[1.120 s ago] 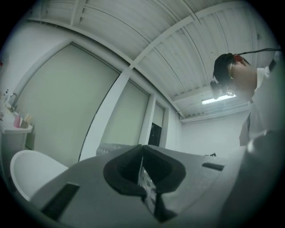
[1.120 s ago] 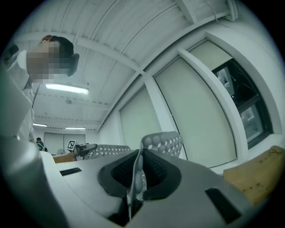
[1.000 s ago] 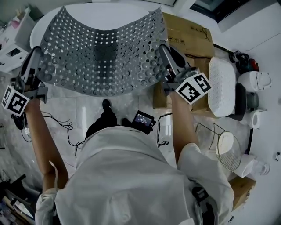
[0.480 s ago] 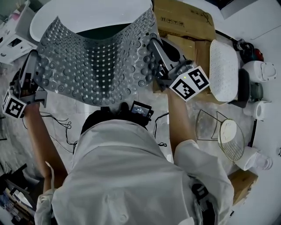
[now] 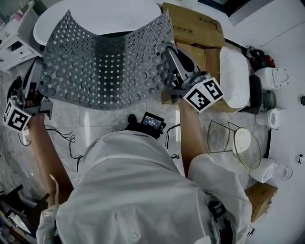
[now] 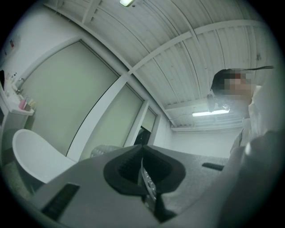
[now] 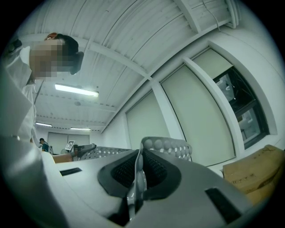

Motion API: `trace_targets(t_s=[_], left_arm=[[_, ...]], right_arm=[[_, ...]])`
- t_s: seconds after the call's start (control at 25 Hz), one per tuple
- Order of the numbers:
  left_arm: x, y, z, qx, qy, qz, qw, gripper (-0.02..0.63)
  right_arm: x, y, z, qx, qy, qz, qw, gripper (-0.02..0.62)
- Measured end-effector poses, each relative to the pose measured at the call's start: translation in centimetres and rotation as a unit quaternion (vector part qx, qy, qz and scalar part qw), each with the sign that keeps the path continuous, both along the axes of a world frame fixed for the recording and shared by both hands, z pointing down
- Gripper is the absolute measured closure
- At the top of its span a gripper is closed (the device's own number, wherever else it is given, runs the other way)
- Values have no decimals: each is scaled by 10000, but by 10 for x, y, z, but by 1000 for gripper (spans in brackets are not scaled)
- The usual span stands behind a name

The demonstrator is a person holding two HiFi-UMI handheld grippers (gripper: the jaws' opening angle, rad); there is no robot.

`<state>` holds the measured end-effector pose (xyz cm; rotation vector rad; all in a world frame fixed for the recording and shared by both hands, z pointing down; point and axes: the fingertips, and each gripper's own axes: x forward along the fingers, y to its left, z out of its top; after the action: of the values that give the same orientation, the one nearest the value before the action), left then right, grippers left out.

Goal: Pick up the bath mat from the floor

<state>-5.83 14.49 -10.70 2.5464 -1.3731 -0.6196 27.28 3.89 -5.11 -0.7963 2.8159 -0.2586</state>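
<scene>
The grey perforated bath mat (image 5: 107,62) hangs stretched in the air in front of the person, held by both side edges and sagging in the middle. At the mat's left edge my left gripper (image 5: 37,86) is shut on it; in the left gripper view a thin strip of mat (image 6: 146,182) is pinched between the dark pads. On the right edge, my right gripper (image 5: 172,64) is shut too; the right gripper view has the studded mat edge (image 7: 167,146) rising out of the closed pads (image 7: 153,171).
A white bathtub (image 5: 109,14) lies just beyond the mat. Cardboard boxes (image 5: 198,28) stand at the right, with a white bath mat (image 5: 233,76) on them. A wire basket (image 5: 238,147) and white appliances (image 5: 271,78) sit further right. Cables (image 5: 62,138) trail on the marble floor.
The mat has been lifted a little higher and held flatter, its top edge now against the tub. Both grippers stay shut on it.
</scene>
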Motion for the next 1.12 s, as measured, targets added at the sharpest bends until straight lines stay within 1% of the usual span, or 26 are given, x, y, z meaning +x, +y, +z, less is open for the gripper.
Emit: trace_targets(t_s=[0.12, 0.24, 0.32, 0.44, 0.56, 0.64, 0.72, 0.8, 0.92, 1.0, 1.12], left_arm=[[-4, 0, 1, -107, -55, -14, 9999, 597], [-4, -3, 10, -345, -217, -97, 9991, 597], [-1, -7, 13, -417, -225, -70, 9989, 597], [-1, -8, 11, -384, -104, 88, 9992, 597], [-9, 18, 6, -208, 35, 243, 9995, 597], [-16, 39, 8, -165, 30, 244, 9996, 597], [-16, 48, 11, -139, 34, 272, 9995, 597], [-13, 41, 11, -195, 50, 317, 9993, 597], [-3, 6, -8, -251, 26, 405, 9989, 597], [5, -14, -20, -240, 12, 433, 9988, 597], [13, -22, -27, -194, -11, 433, 9989, 597]], right_arm=[[-2, 0, 1, -115, 61, 42, 9999, 558], [0, -4, 6, -266, 82, 41, 9996, 558], [-1, -7, 10, -325, 85, 6, 9994, 558], [-9, -1, 12, -319, 118, -9, 9994, 558], [-20, 31, 11, -221, 140, 51, 9996, 558], [-23, 54, 12, -141, 141, 105, 9997, 558], [-19, 64, 13, -133, 148, 175, 9997, 558], [-13, 60, 11, -194, 150, 231, 9994, 558], [-10, 29, -6, -284, 129, 243, 9992, 558], [-8, 10, -15, -278, 122, 206, 9993, 558], [-5, 0, -19, -196, 100, 181, 9996, 558]])
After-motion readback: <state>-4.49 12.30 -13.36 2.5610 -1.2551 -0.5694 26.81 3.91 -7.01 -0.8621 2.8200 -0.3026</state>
